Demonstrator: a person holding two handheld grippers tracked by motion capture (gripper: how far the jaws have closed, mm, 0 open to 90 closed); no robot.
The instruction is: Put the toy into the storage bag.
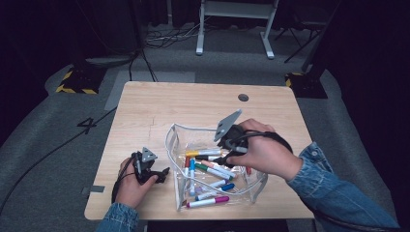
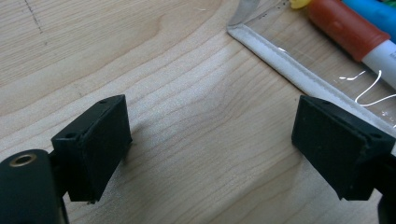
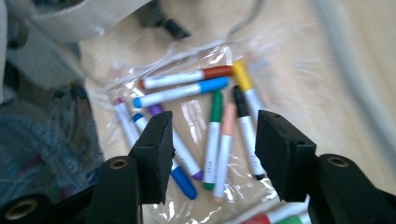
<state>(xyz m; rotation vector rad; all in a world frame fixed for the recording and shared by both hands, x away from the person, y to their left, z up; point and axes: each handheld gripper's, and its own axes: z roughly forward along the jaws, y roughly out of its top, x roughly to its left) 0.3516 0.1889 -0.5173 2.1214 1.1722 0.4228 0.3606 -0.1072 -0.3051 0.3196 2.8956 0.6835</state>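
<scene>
A clear plastic pouch (image 1: 170, 140) with a white rim lies open on the wooden table (image 1: 193, 104). Several coloured markers (image 1: 209, 166) lie inside it. My right gripper (image 1: 223, 157) hovers over the pouch, pointing down into it. In the right gripper view its jaws (image 3: 212, 140) stand open above a green marker (image 3: 215, 135) and a pink one (image 3: 226, 144), with nothing between the pads. My left gripper (image 1: 163, 173) rests low on the table just left of the pouch. It is open (image 2: 212, 149) over bare wood, with the pouch rim (image 2: 280, 60) and a red marker (image 2: 345, 28) beyond.
A round cable hole (image 1: 243, 97) sits near the table's far edge. Beyond the table are a white desk frame (image 1: 232, 29), floor cables (image 1: 164, 38) and two hazard-striped stand bases (image 1: 77, 81). Bare wood lies left of and behind the pouch.
</scene>
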